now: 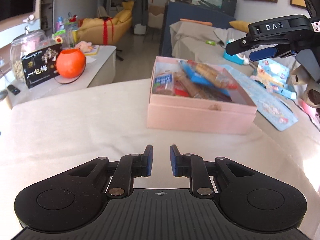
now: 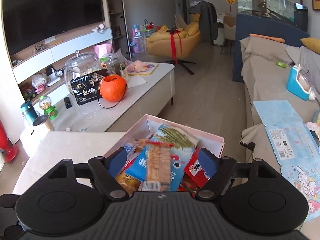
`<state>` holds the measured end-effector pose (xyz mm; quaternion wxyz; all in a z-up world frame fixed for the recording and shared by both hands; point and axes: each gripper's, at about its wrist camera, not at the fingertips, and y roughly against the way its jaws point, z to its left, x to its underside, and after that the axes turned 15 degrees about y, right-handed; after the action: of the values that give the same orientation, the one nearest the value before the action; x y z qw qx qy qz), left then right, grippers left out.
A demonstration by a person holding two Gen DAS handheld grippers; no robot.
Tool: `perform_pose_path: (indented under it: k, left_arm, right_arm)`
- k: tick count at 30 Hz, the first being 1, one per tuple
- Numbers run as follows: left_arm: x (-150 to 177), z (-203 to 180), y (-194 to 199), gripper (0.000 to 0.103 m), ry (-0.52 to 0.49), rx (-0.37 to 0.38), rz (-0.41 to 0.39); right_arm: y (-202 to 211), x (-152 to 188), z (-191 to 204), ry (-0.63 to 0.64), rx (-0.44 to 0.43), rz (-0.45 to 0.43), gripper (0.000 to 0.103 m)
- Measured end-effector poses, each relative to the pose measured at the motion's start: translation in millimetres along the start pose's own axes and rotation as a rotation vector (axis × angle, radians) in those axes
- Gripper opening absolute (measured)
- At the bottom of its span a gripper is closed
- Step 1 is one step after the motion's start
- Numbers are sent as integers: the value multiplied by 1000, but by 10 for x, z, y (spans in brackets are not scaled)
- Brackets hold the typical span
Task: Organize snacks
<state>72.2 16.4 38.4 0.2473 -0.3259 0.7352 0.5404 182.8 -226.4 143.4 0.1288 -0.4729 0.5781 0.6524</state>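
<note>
A pink box (image 1: 200,113) stands on the white table (image 1: 80,124), filled with several snack packets. A blue cracker packet (image 1: 208,75) lies tilted on top of the pile. My left gripper (image 1: 161,161) hovers low over the table in front of the box, jaws slightly apart and empty. My right gripper (image 1: 248,49) is above and right of the box in the left wrist view. In the right wrist view it (image 2: 163,160) is open wide directly over the box (image 2: 218,140), above the cracker packet (image 2: 158,168) and a red packet (image 2: 197,170), holding nothing.
A blue patterned carton (image 1: 276,108) lies flat right of the box and shows in the right wrist view (image 2: 290,140). A side table holds an orange pumpkin bucket (image 2: 113,88), a black box (image 2: 88,89) and a glass jar (image 2: 82,64). A grey sofa (image 2: 266,80) is at right.
</note>
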Motion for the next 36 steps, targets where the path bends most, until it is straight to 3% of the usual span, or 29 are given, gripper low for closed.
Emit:
perform_pose_path:
  k: [4,10,12,15,17,19,22,24,28,30,36]
  left_arm:
    - [234,108,113,21,-36,-66,-3]
    - [516,94,91,23,13,-48,33]
    - [577,49,86,24,19,-63,-10]
    - [634,-13,86,43,53,-42,-29]
    - [699,-93,90,56,30,-39,-47]
    - [707,-162,84,55,9,-61,-51]
    - [697,-94,94,51,93,-52,-71]
    - [712,-115,94,47,88,-77,-83]
    - [729,-203,74,47,37,-116,-86]
    - [743,-245,65,48,14,-134,-89]
    - [754,-257,65,48,7,-140,-91]
  right_arm:
    - [118,391,243,3,20,33,80]
    - [168,1137,651,-47,23,93,83]
    - [115,1318,758,-58,30,128,83]
    - [21,1514,835,-86,-5,186,84]
    - [55,1598,904,-72,36,148,93]
    - [47,1656,977,-45,72,141,95]
    - [43,1731,1063,-3,151,135,103]
    - [83,1765,992,-50,145,136,103]
    - [95,1794,974,-37,152,121,103]
    - [107,1859,977,-10,151,67,103]
    - [104,1870,984,-28,169,48,103]
